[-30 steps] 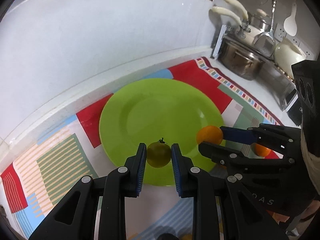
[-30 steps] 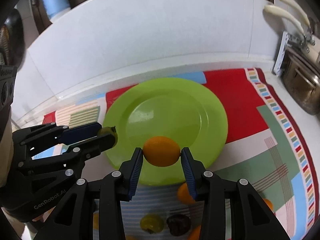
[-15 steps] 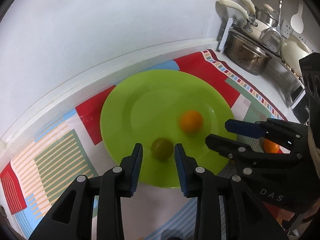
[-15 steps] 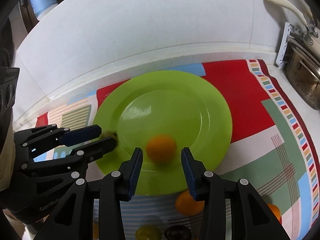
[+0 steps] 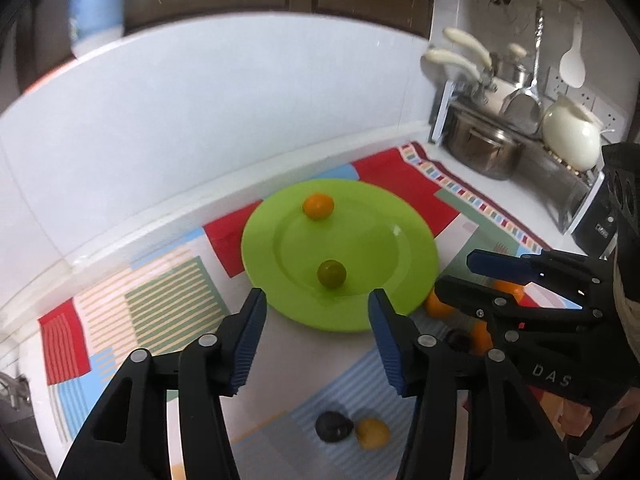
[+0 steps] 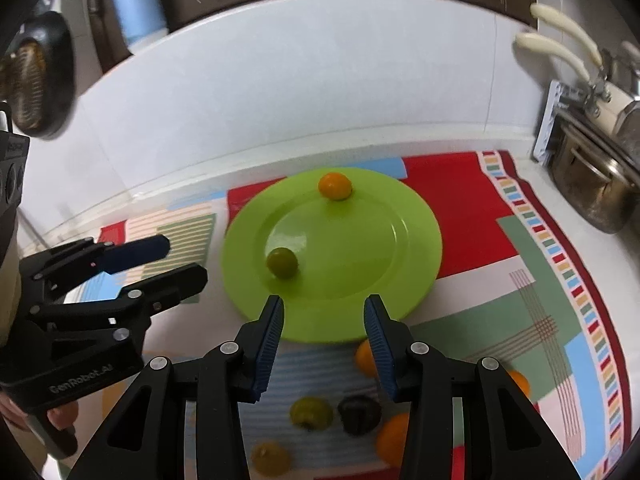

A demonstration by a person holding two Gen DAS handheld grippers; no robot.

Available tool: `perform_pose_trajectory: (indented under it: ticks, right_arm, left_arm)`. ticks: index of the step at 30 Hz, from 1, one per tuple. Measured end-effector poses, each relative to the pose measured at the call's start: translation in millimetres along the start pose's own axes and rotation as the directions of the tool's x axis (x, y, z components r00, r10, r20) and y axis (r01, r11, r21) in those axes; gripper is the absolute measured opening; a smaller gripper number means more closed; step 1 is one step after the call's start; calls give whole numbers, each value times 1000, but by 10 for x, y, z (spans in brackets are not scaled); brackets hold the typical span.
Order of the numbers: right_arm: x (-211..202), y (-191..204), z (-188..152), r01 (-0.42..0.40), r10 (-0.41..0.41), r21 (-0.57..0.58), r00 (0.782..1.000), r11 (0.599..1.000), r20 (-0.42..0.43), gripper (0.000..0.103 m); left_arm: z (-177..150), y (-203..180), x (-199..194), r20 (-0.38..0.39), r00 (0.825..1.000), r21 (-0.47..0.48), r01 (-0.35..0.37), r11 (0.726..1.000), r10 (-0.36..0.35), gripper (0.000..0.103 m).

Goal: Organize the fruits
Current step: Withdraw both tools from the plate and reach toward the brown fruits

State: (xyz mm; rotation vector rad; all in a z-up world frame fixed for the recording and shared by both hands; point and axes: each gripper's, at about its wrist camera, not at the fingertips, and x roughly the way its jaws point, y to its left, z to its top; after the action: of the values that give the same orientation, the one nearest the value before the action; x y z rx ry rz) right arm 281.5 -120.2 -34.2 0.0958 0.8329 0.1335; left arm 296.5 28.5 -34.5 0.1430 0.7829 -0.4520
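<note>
- Lying under everything: multicoloured patchwork-patterned cloth mat [image 6: 472,216] spread on the white countertop [image 5: 516,208], against the white tiled backsplash [image 6: 280,92].
- Standing far left on the ledge above the backsplash: blue and white plastic bottle [image 6: 138,4].
- Hovering at left over the mat: black left gripper with blue finger pads [image 5: 316,334], jaws opening, fingers well apart, nothing between them; seen from the right camera, reaching in at the left edge, just beside the plate rim.
- Sitting mid-mat: round lime-green plastic plate [image 6: 400,248], carrying two fruits well apart from each other.
- Resting on the plate's near-left part: small round olive-green fruit [image 6: 282,263], free of both grippers.
- Resting near the plate's far rim: small round orange fruit [image 6: 335,186], also untouched.
- Waiting on the mat in front of the plate, off it: loose cluster of fruits, namely a yellow-green fruit [image 6: 311,412], a dark purple-black fruit [image 6: 359,414], a yellowish fruit [image 6: 271,458], and several orange ones [image 6: 394,440], partly hidden behind the gripper fingers.
- Hovering at right above the plate's near edge: black right gripper with blue finger pads [image 6: 324,346], fingers apart, holding nothing.
- Standing far right beyond the mat: steel cooking pot [image 5: 480,148] under a rack, cream-handled pans [image 5: 460,60] and a cream ceramic jug [image 5: 570,132] beside it.
</note>
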Motion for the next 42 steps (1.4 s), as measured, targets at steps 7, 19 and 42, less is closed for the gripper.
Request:
perform_pose_trajectory:
  ticks: [7,19,42]
  right_arm:
    - [-421,85,-152,0,2,-17,996,1000,86,43]
    - [-798,220,-499,6,-2,-33,992,999,125,51]
    - [-745,350,-928,10,-3,-104,998,995,62,51]
  left_arm:
    - [-139,-85,-409,58,998,-1,-5,1000,6,64]
    - [-523,-243,-732,93,996,42,6,999,-10,66]
    - [-966,-401,-636,115,992,137,36,990,-52,59]
